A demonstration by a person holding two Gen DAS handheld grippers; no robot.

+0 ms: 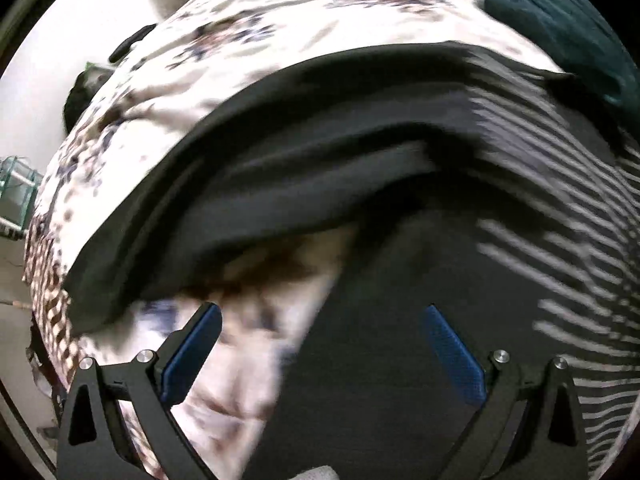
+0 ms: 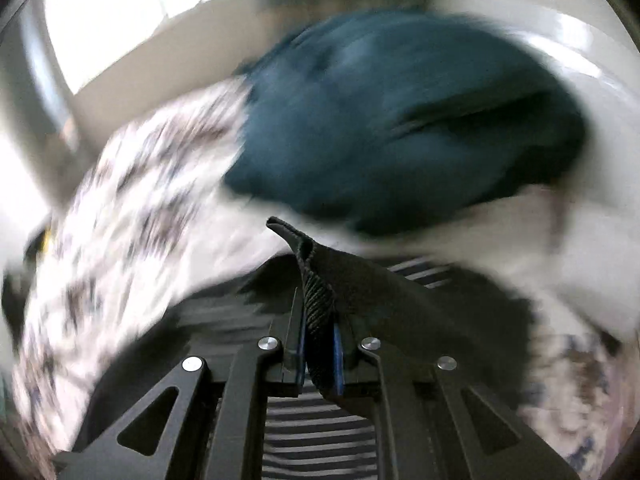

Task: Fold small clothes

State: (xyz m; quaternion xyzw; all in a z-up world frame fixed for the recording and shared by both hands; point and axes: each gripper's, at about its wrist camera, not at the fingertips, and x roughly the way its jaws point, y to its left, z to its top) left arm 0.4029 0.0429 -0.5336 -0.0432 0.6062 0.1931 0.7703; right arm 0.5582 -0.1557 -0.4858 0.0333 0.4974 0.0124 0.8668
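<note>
Black striped garment [image 1: 400,184] lies right under both of my tools, spread over the flowered bedspread [image 1: 248,52], and part of it is already doubled over. On my right gripper [image 2: 319,354] the jaws are closed on a black ribbed edge of that garment; the pinched fabric stands up out of the pads and trails away to the right, with white stripes showing below and beyond it. My left gripper [image 1: 320,344] has its jaws spread wide and empty, both blue pads [image 1: 454,354] bare, hovering low with the plain dark cloth directly ahead between them. From the left view the folded black band runs crosswise, left to right, with the striped portion off to the right side. I judge the right hand is the one carrying the fold, and the left sits nearer the loose left end, so that end is what I would reach for to square things up. Everything is blurred by motion, so exact edges are hard to read. Farther off, a teal cloth heap [image 2: 400,120] rests on the bedspread. No basket or bin shows anywhere.
</note>
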